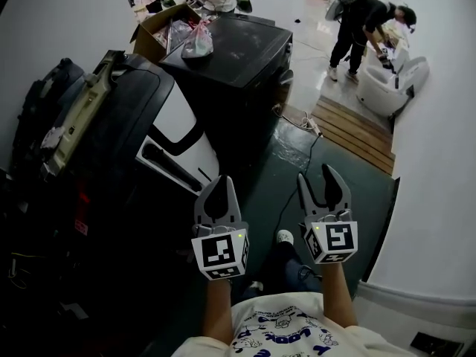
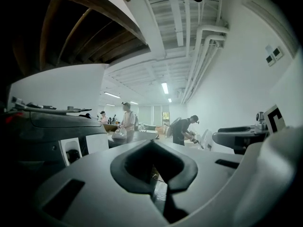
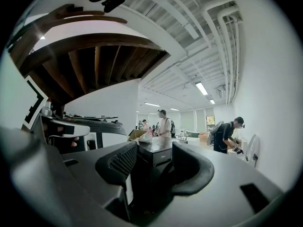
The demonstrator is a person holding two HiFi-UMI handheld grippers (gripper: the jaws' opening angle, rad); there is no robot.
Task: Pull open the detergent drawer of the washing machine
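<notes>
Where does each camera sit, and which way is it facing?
Head view: on the person's head, looking steeply down at the left gripper, right gripper, both forearms and the black machine.
Left gripper view: on the left gripper, looking level across the room along its shut jaws.
Right gripper view: on the right gripper, looking level between its open jaws toward the black machine.
Shared: both gripper views show the bending person.
</notes>
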